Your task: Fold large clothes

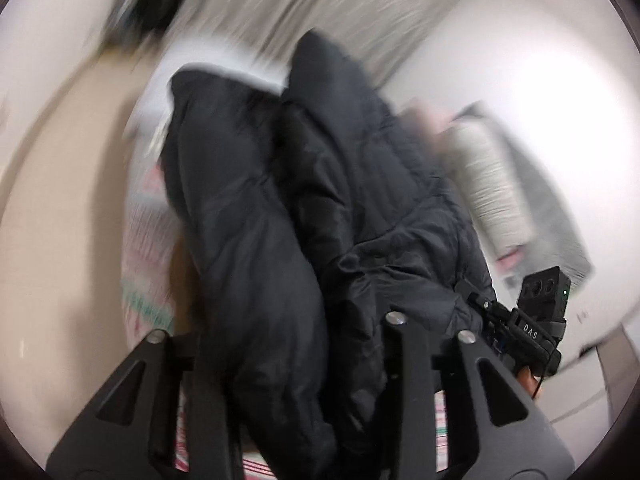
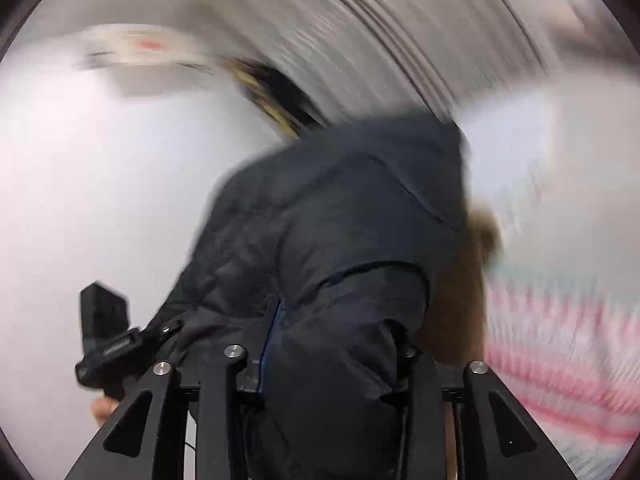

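A big black padded jacket [image 1: 280,208] hangs in the air, bunched between both grippers. My left gripper [image 1: 296,344] is shut on the jacket's edge, its fingertips buried in the fabric. In the right wrist view the same jacket [image 2: 340,240] with its hood fills the middle, and my right gripper [image 2: 320,360] is shut on another part of it. The right gripper [image 1: 532,332] shows at the lower right of the left wrist view. The left gripper [image 2: 108,344] shows at the lower left of the right wrist view. Both views are motion blurred.
A pink, white and green striped bedsheet [image 1: 148,248] lies below the jacket and also shows in the right wrist view [image 2: 560,344]. Grey curtains [image 1: 320,8] hang behind. White walls [image 2: 100,184] flank them. A folded grey-white blanket [image 1: 492,184] lies to the right.
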Available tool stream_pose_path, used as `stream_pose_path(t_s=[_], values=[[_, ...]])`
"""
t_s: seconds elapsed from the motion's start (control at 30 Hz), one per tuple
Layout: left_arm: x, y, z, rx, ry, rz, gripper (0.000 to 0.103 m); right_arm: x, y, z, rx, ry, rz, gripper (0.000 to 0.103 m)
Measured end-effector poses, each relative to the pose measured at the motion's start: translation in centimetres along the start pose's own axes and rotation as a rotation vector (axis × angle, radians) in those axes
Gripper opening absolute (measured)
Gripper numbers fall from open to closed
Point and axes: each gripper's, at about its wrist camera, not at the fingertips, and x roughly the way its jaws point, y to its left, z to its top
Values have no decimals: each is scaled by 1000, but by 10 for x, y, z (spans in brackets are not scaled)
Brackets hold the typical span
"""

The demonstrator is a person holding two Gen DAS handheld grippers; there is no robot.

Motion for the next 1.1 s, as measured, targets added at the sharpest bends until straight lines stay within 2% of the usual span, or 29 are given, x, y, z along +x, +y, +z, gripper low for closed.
stream_pose_path(t_s=[0.03, 0.07, 0.13, 0.2, 0.3, 0.47, 0.57, 0.63, 0.67, 0.73, 0.93, 1.03, 1.1], values=[[13, 19, -8, -42, -10, -32, 52, 31, -26, -14, 52, 77, -56, 54], [17, 33, -13, -83, -21, -94, 54, 50, -47, -27, 86, 89, -51, 58], [15, 40, -16, -98, -38, -162, 54, 48, -69, -43, 149, -3, 80, 59], [10, 33, -16, -42, -36, -143, 55, 48, -71, -43, 122, 0, 86, 60], [4, 28, -11, -11, -44, -110, 60, 42, -68, -36, 101, 7, 44, 62], [-13, 42, -13, -115, -72, -102, 62, 5, -72, -39, 103, 14, -5, 63], [-40, 40, -32, -152, -119, -38, 63, -16, -68, -43, 75, 22, -43, 64], [-49, 39, -44, -140, -147, 4, 63, -31, -62, -52, 64, 29, -59, 64], [-60, 31, -53, -123, -164, 47, 63, -40, -57, -58, 53, 37, -71, 64], [-73, 15, -60, -84, -175, 84, 63, -54, -47, -68, 22, 39, -90, 64], [-121, -45, -118, 46, -215, 240, 66, -104, -9, -103, -40, 26, -129, 64], [-139, -72, -149, 101, -207, 325, 71, -130, 24, -123, -132, 18, -157, 64], [-154, -93, -173, 155, -207, 371, 84, -150, 51, -141, -205, 12, -183, 66]])
